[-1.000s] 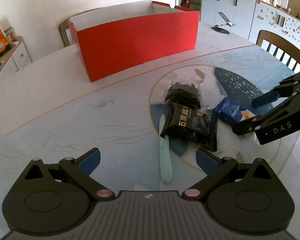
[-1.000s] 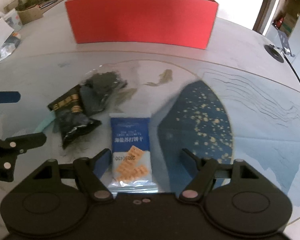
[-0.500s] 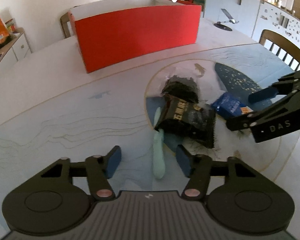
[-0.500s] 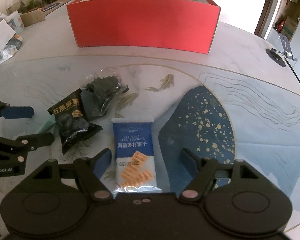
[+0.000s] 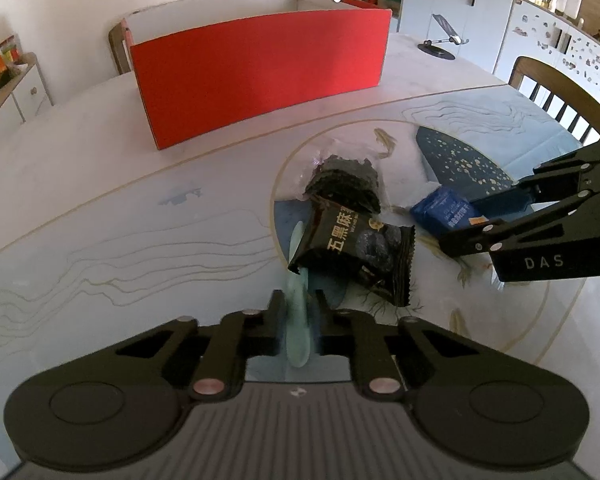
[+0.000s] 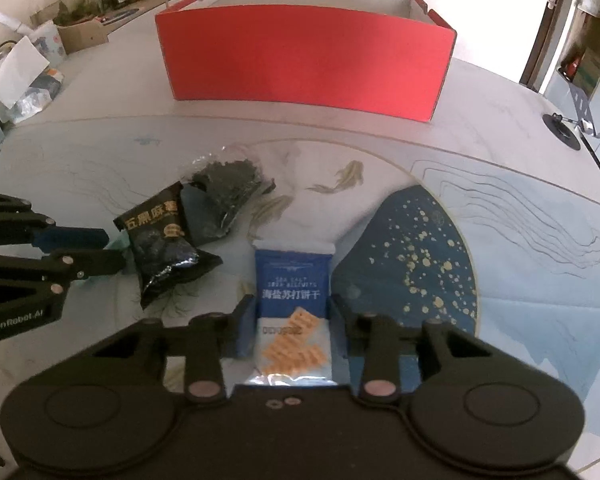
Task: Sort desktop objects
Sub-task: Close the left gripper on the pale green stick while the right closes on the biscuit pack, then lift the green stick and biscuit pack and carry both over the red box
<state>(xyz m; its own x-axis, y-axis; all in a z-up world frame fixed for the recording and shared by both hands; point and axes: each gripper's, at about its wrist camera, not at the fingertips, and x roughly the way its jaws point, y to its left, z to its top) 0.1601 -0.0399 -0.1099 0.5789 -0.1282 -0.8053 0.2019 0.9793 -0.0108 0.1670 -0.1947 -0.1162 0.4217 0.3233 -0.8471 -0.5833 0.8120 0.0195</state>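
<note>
My left gripper [image 5: 299, 312] is shut on a pale green flat stick [image 5: 298, 332] that lies on the table, its far end under a black snack packet [image 5: 356, 250]. A clear bag of dark pieces [image 5: 346, 184] lies just beyond. My right gripper [image 6: 292, 320] is shut on the near half of a blue cracker packet [image 6: 292, 280], also seen in the left wrist view [image 5: 444, 210]. The black packet [image 6: 162, 248] and the dark bag [image 6: 224, 188] lie to its left. The open red box [image 5: 260, 68] [image 6: 308, 68] stands at the far side.
The round table [image 5: 100, 220] has a painted blue and gold pattern. A wooden chair [image 5: 556, 92] stands at the right edge and a phone stand [image 5: 440, 46] sits behind the box. A cluttered sideboard [image 6: 60, 28] is at the far left.
Both grippers have closed: the left fingers came together on the green stick and the right fingers on the blue cracker packet. Both have moved slightly forward.
</note>
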